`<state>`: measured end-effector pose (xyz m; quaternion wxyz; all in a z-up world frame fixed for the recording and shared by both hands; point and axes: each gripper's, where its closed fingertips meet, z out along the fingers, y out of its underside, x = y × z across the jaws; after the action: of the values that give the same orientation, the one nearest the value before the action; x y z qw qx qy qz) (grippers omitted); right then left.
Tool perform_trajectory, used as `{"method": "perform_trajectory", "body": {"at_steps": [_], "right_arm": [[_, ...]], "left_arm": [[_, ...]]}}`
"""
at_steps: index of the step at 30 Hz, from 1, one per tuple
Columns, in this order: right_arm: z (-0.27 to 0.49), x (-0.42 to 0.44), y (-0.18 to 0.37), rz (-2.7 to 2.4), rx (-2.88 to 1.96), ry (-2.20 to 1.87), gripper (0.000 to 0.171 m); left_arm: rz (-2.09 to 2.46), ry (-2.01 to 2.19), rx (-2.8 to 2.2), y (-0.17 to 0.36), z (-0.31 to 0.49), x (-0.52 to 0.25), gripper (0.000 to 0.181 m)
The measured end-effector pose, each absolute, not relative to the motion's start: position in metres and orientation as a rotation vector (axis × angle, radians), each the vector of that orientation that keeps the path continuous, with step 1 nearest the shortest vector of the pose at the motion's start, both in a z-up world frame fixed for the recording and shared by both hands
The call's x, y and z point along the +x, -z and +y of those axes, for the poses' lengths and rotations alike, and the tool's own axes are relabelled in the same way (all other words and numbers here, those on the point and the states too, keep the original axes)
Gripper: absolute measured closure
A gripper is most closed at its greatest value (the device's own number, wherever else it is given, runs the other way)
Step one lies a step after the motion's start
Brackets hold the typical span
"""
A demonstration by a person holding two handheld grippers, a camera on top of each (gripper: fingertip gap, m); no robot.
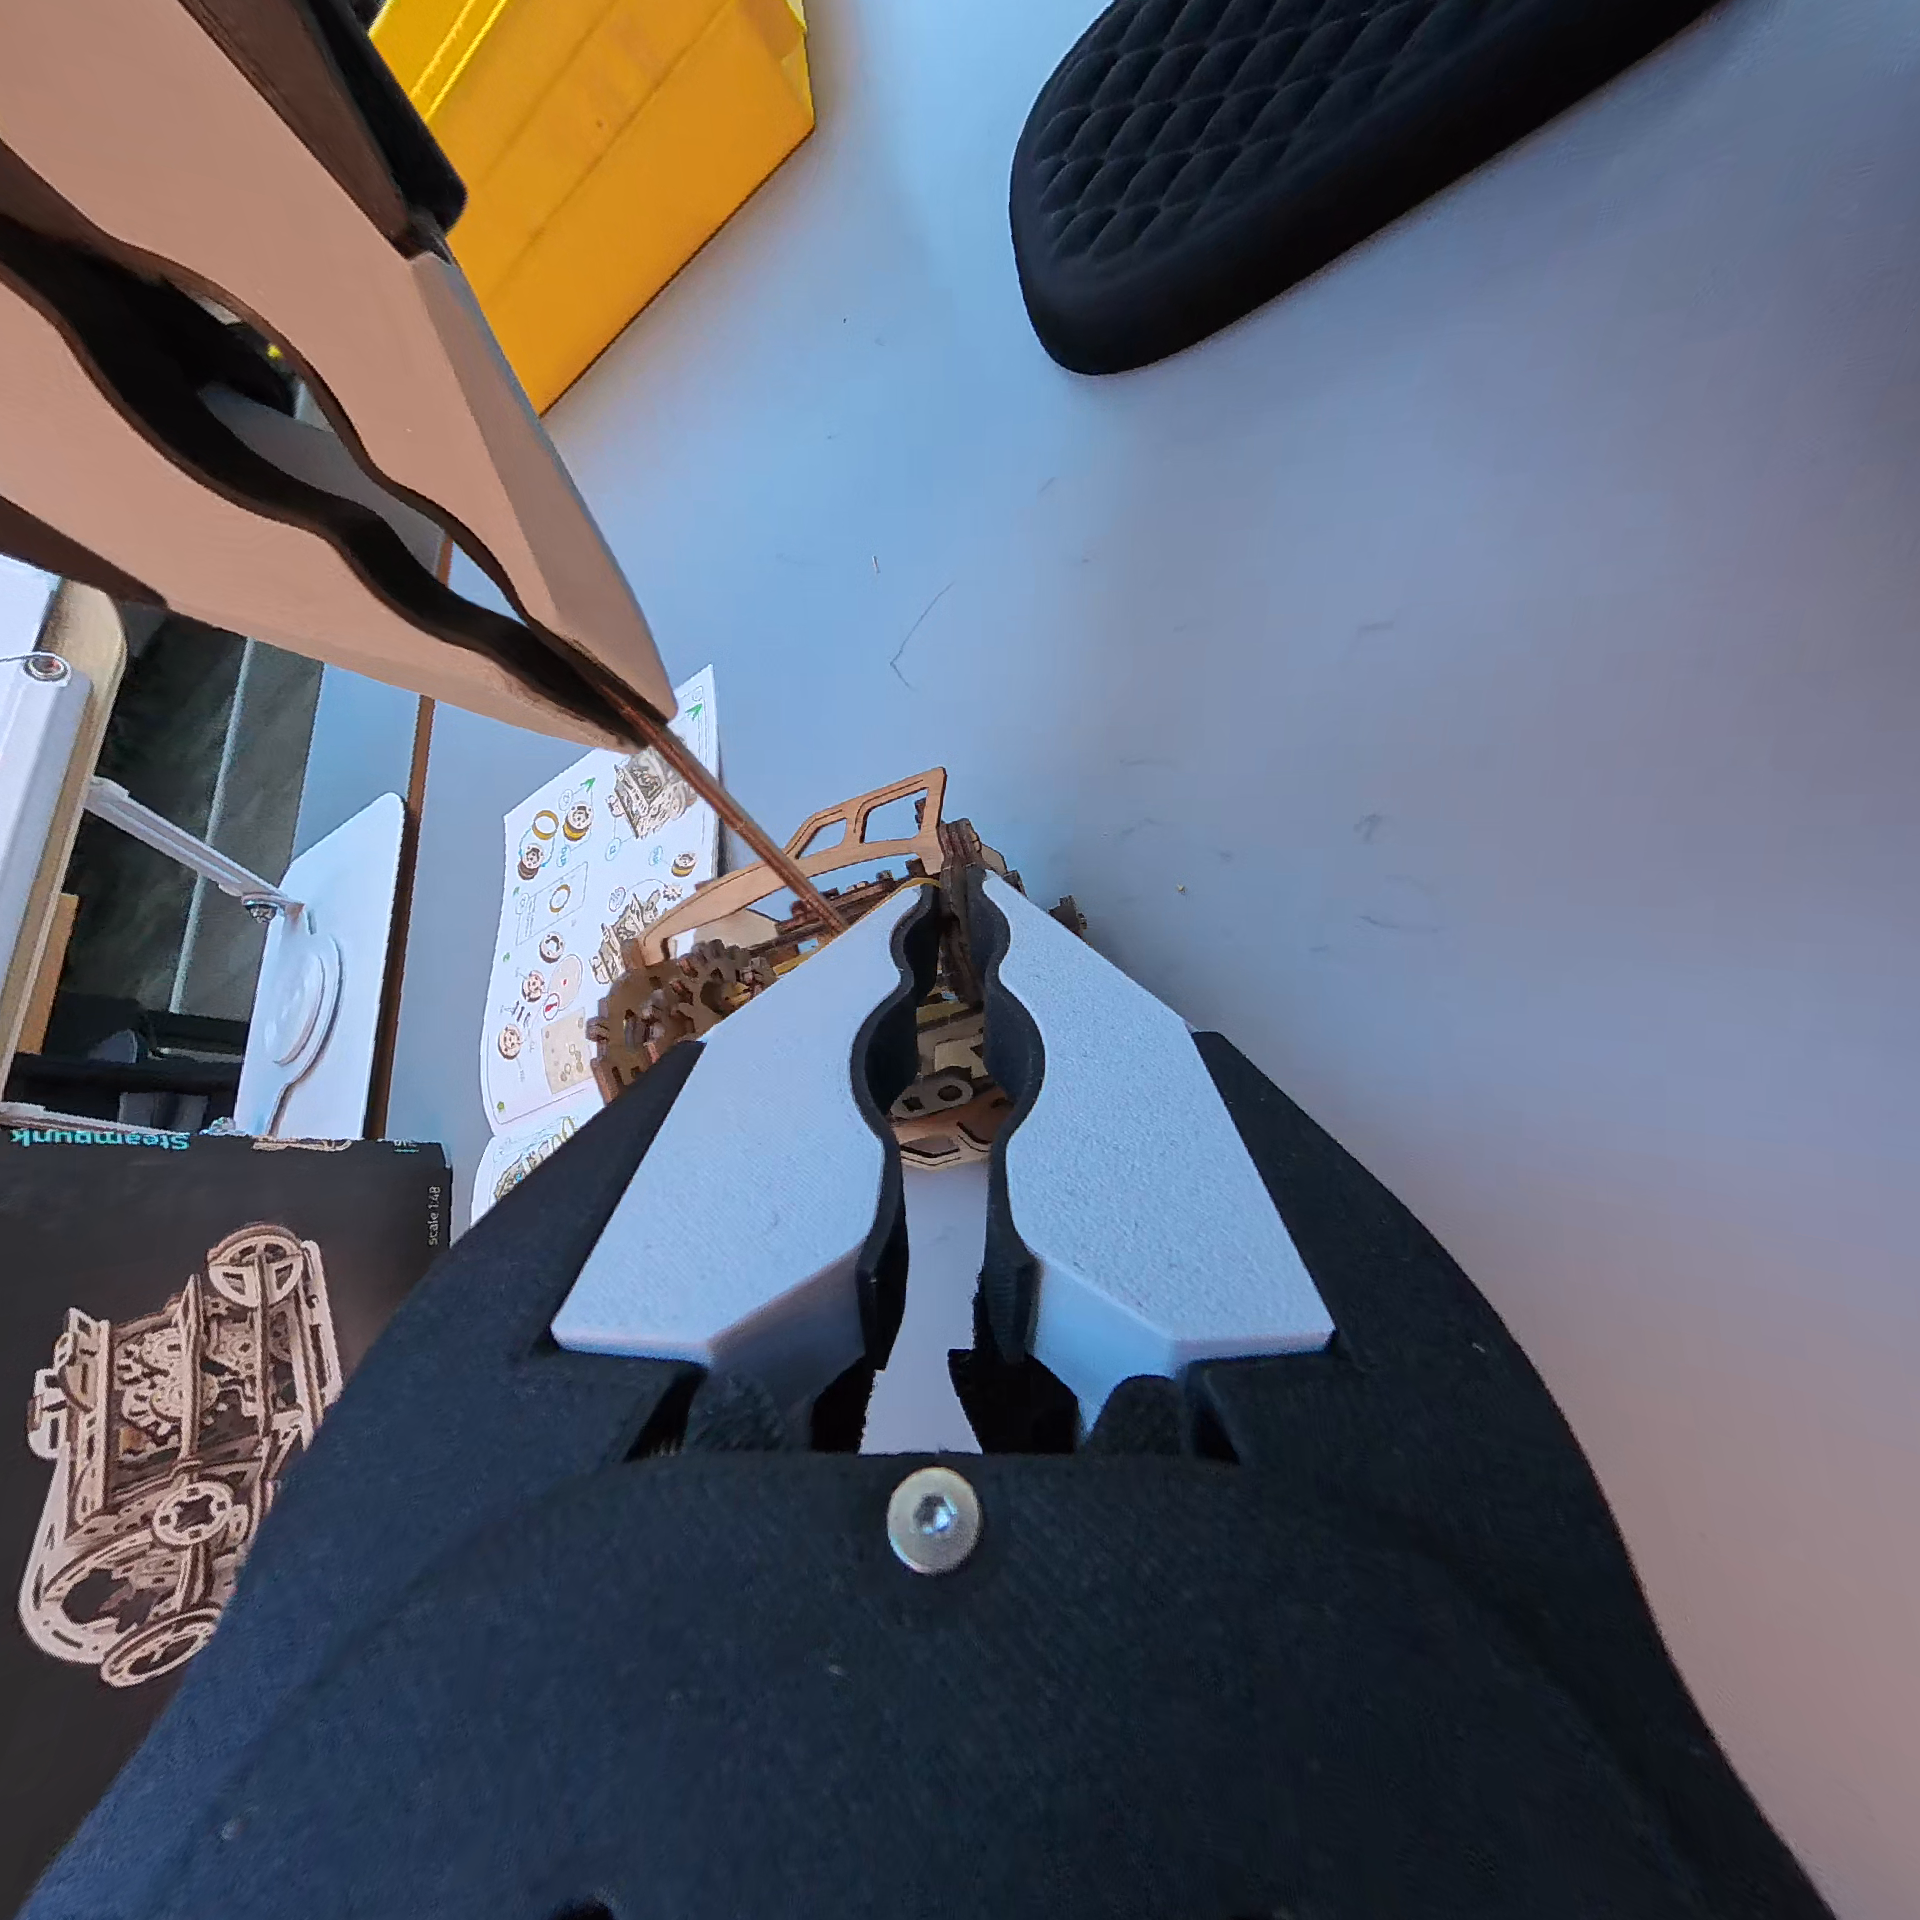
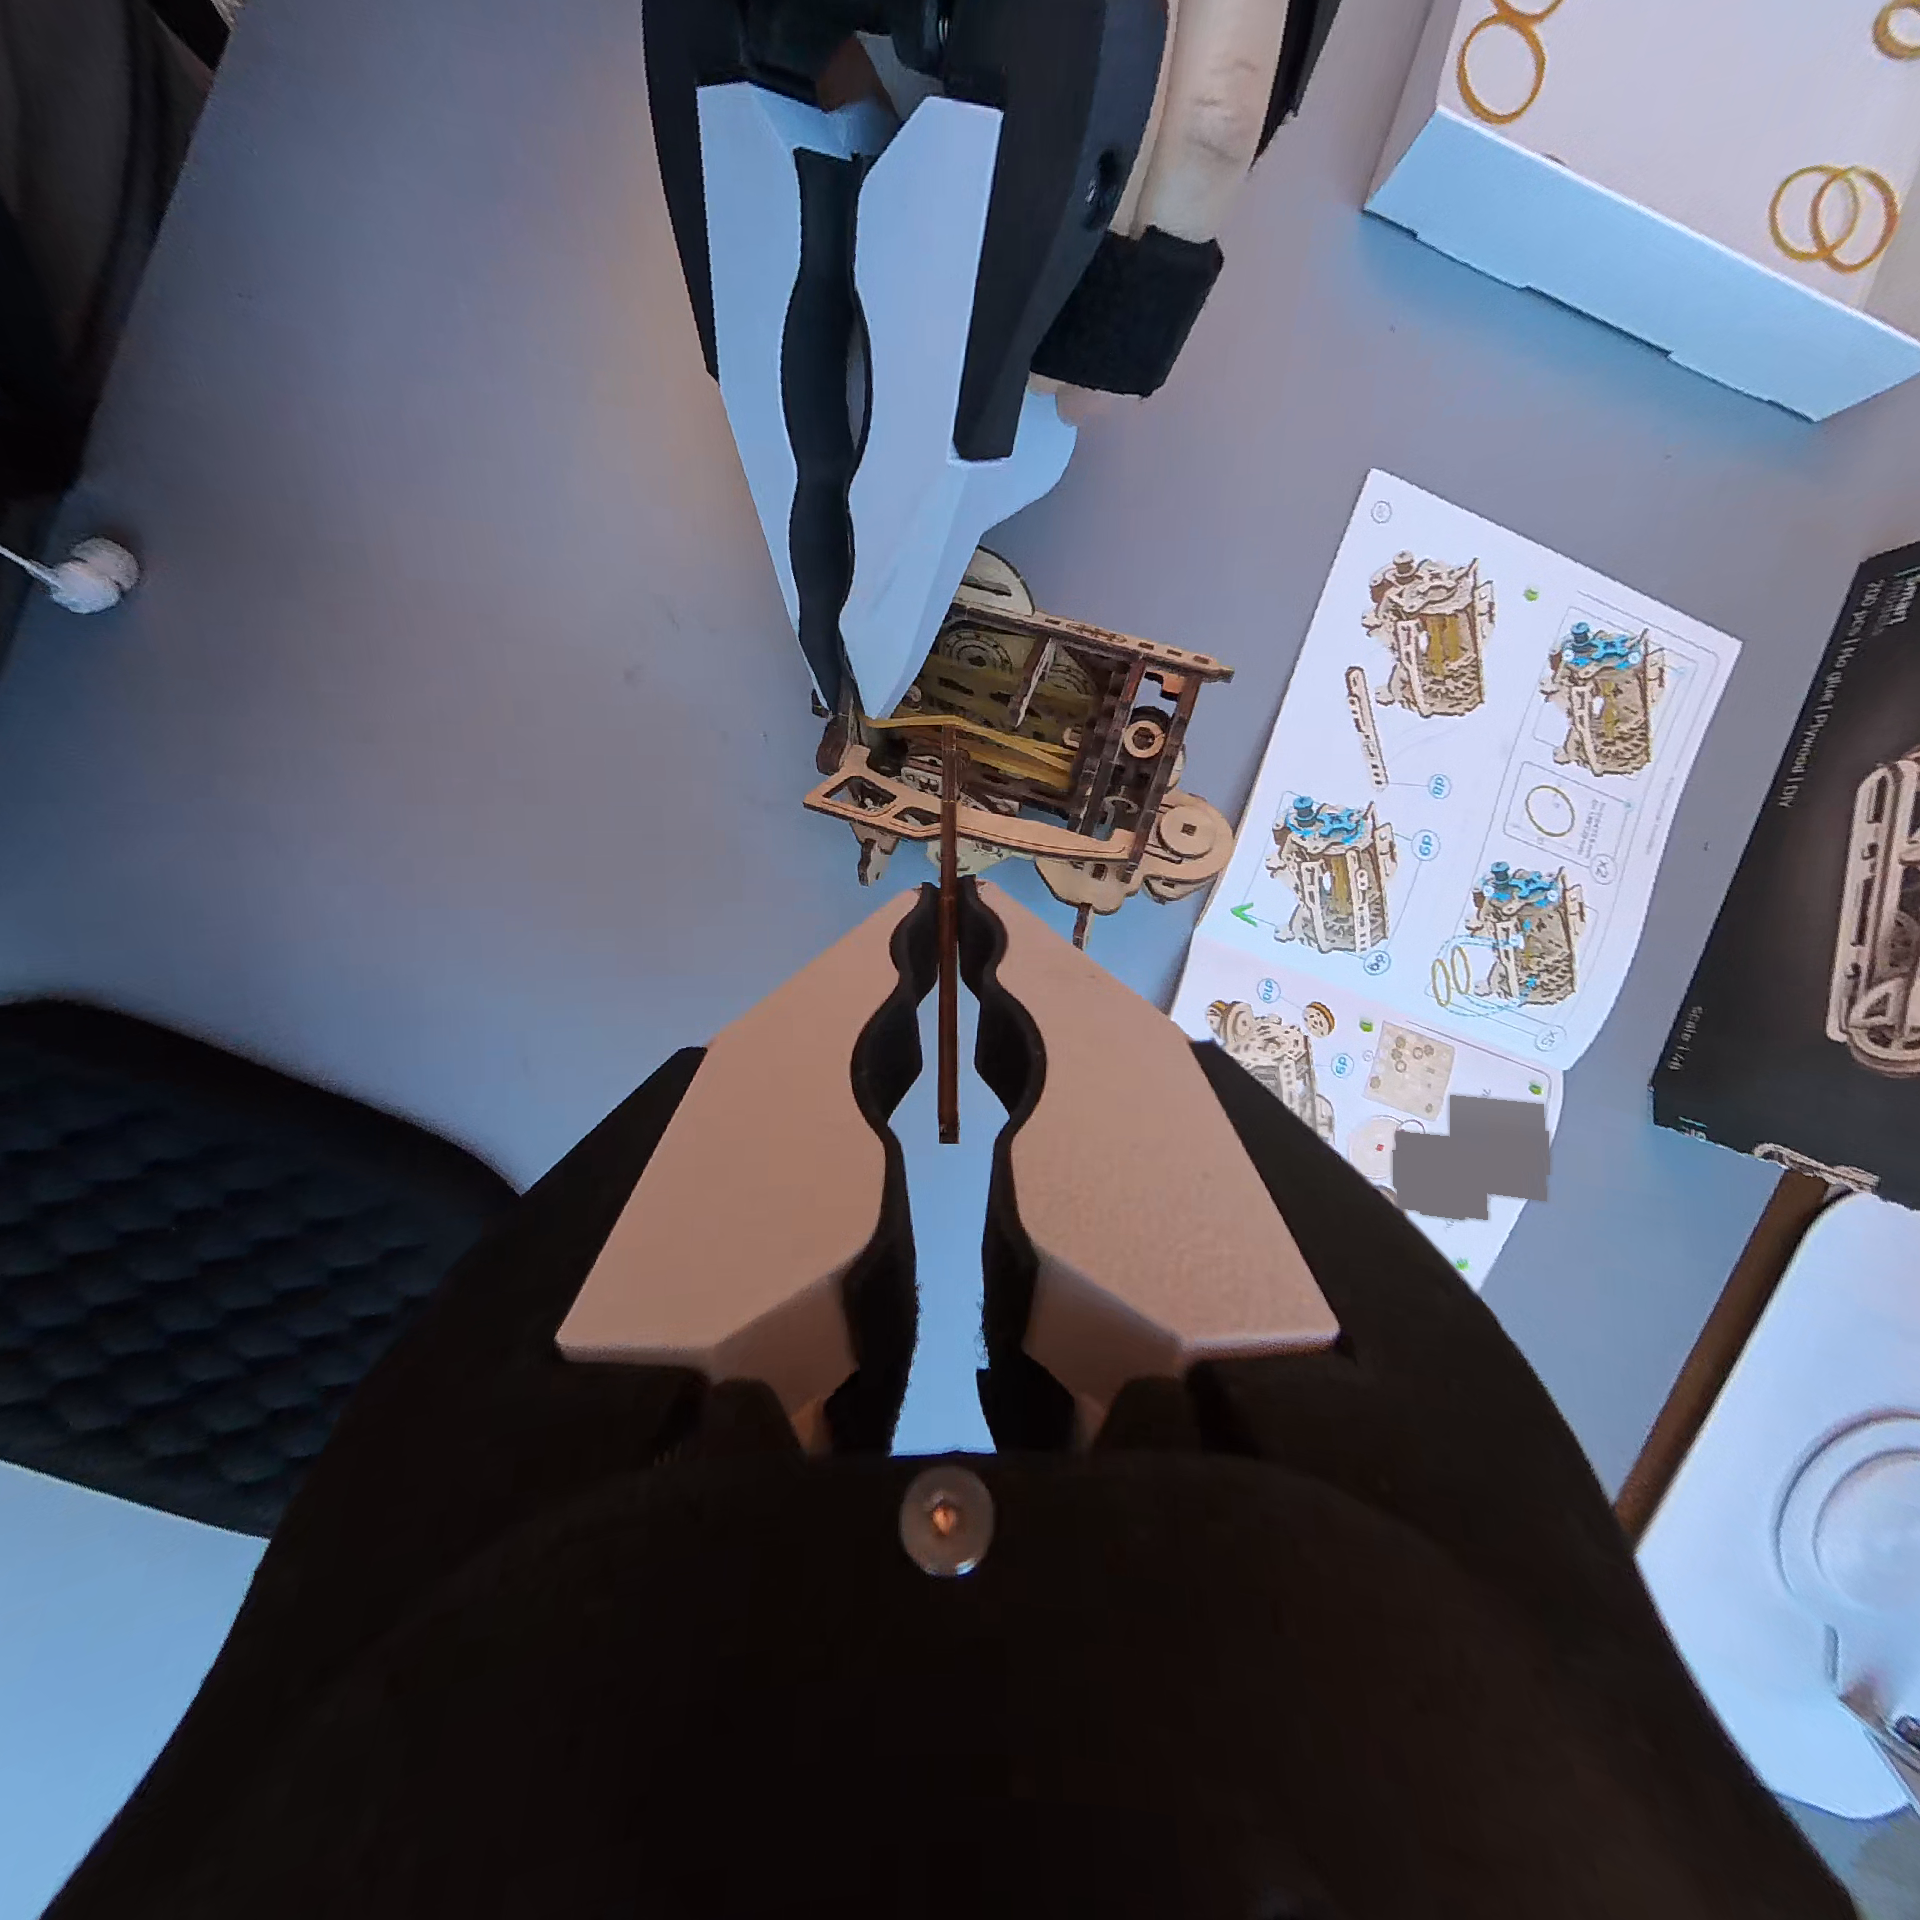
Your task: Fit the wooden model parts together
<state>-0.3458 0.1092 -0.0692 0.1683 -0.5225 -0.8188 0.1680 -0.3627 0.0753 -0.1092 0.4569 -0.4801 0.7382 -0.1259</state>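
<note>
A partly built wooden model (image 2: 1091, 727) with gears and yellow rubber bands stands on the grey table; it also shows in the left wrist view (image 1: 686, 997). My left gripper (image 1: 951, 894), with white fingers, is shut on the model's end. In the right wrist view it comes down from the top (image 2: 836, 691). My right gripper (image 2: 948, 906), with tan fingers, is shut on a thin dark wooden strip (image 2: 948, 997). The strip's far end reaches into the top of the model. In the left wrist view the right gripper (image 1: 655, 722) comes from the upper left with the strip (image 1: 769, 842).
An instruction sheet (image 2: 1455, 810) lies right of the model, with a black kit box (image 2: 1818, 883) beyond it. A black mesh cushion (image 1: 1299, 177) and a yellow bin (image 1: 603, 156) lie on the far side. A white box with rubber bands (image 2: 1662, 156) and a white stand base (image 2: 1818, 1507) are nearby. The grippers' ends are close to 6 cm from one another.
</note>
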Motion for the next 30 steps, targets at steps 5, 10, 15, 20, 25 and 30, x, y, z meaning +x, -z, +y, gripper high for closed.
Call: {"method": "perform_trajectory", "body": {"at_steps": [5, 10, 15, 20, 25, 30], "right_arm": [[0.111, -0.349, 0.054, -2.254, -1.494, -0.557, 0.170], [0.101, -0.349, 0.063, -2.296, -1.501, -0.590, 0.170], [0.101, -0.345, 0.070, -2.310, -1.534, -0.567, 0.170], [0.099, -0.342, 0.075, -2.342, -1.539, -0.516, 0.170], [0.100, -0.347, 0.065, -2.293, -1.526, -0.550, 0.170], [0.099, -0.351, 0.073, -2.295, -1.515, -0.497, 0.170]], "left_arm": [[1.806, 0.319, -1.194, 0.109, 0.076, -0.366, 0.178], [1.808, 0.310, -1.187, 0.109, 0.075, -0.366, 0.178], [1.796, 0.301, -1.192, 0.109, 0.075, -0.368, 0.178], [1.787, 0.297, -1.201, 0.110, 0.077, -0.371, 0.179], [1.778, 0.303, -1.199, 0.110, 0.076, -0.371, 0.179], [1.777, 0.311, -1.196, 0.110, 0.076, -0.373, 0.179]]}}
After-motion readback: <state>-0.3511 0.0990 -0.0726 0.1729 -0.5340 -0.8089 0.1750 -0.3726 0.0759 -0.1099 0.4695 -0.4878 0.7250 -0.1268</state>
